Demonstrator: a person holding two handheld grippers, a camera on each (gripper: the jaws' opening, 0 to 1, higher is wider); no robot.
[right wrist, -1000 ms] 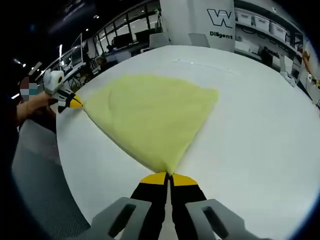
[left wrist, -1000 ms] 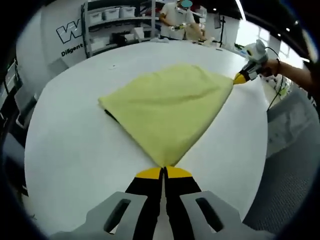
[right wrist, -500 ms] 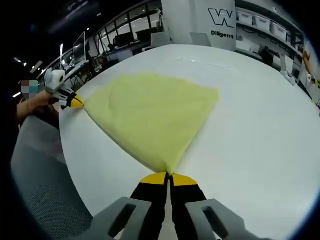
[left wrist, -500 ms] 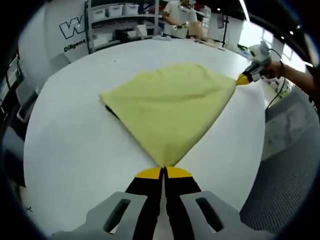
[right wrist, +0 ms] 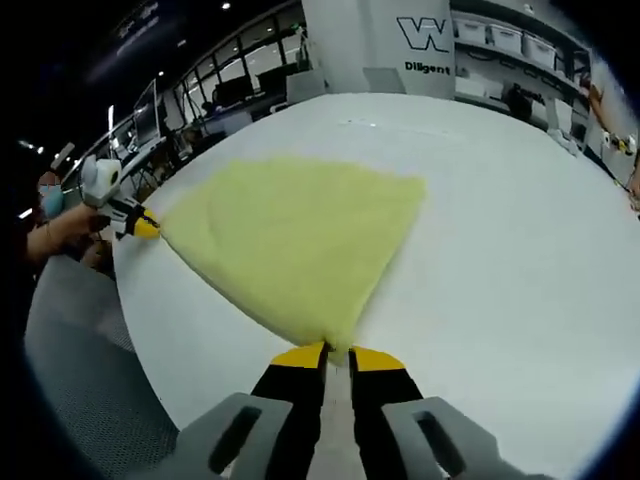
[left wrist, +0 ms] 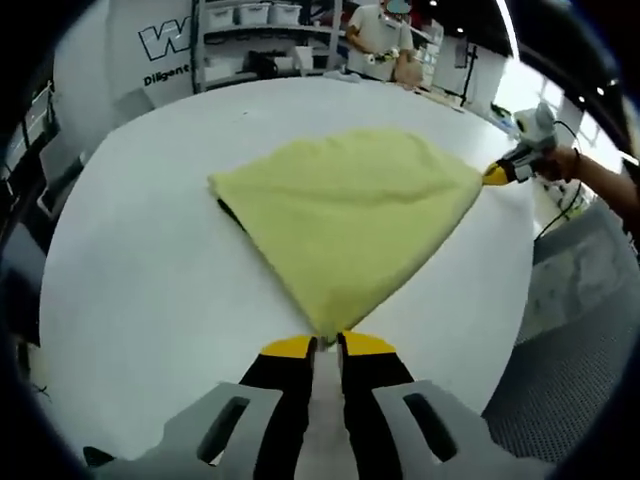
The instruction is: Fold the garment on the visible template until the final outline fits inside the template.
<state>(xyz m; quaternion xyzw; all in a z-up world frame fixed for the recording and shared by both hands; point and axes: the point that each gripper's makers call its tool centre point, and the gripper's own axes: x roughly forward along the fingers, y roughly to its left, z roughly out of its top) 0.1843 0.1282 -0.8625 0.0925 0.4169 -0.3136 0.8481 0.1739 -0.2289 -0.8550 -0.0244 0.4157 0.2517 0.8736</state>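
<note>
Garment [left wrist: 350, 215], a pale yellow cloth folded into a rough triangle, lies flat on the round white worktop [left wrist: 130, 270], spread across the middle and reaching toward the near edge; in the left gripper view the left tool [left wrist: 327, 345] sits at the cloth's nearest corner, its yellow-tipped jaws parted by a narrow gap, the corner resting just at that gap, and whether the jaws still pinch the fabric cannot be told; at the far right edge of the worktop in that view the right tool [left wrist: 497, 174], held in a person's hand [left wrist: 560, 163], meets another corner of the garment; in the right gripper view the right tool [right wrist: 337, 354] likewise stands with its jaws slightly apart at the tip of the cloth [right wrist: 300, 235], the grip on it unclear, while the left tool [right wrist: 143, 226] shows at the worktop's left edge against the opposite corner, a hand [right wrist: 70, 222] behind it; a white pillar with dark lettering [right wrist: 425, 40] and shelves with bins [left wrist: 250, 20] stand beyond the worktop's far edge, where a person [left wrist: 380, 30] stands.
</note>
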